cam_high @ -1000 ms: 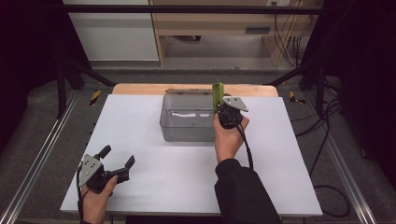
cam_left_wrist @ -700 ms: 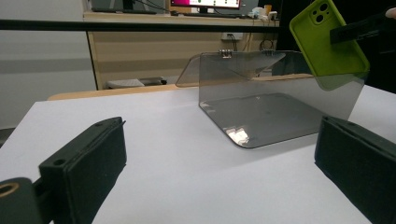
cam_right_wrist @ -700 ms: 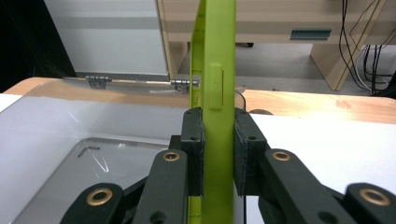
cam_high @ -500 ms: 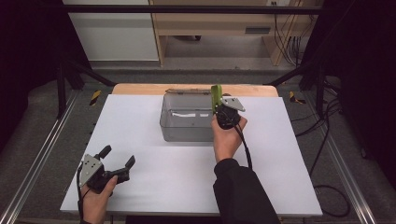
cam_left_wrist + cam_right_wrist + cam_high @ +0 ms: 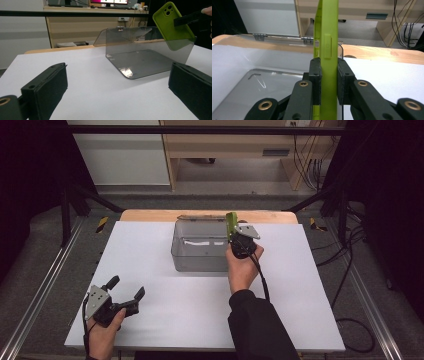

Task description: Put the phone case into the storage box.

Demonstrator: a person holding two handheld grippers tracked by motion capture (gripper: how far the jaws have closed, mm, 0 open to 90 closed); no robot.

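My right gripper clamps the green phone case edge-on at frame centre, its lower end hidden behind my jaws, above the clear box; my left gripper, lower left, gapes empty.

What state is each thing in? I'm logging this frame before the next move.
Box: lid open, folded back; nothing visible inside.
Phone case: held on edge, above the box's right rim.
Right gripper: shut on the phone case.
Left gripper: open, holding nothing, low over the table.
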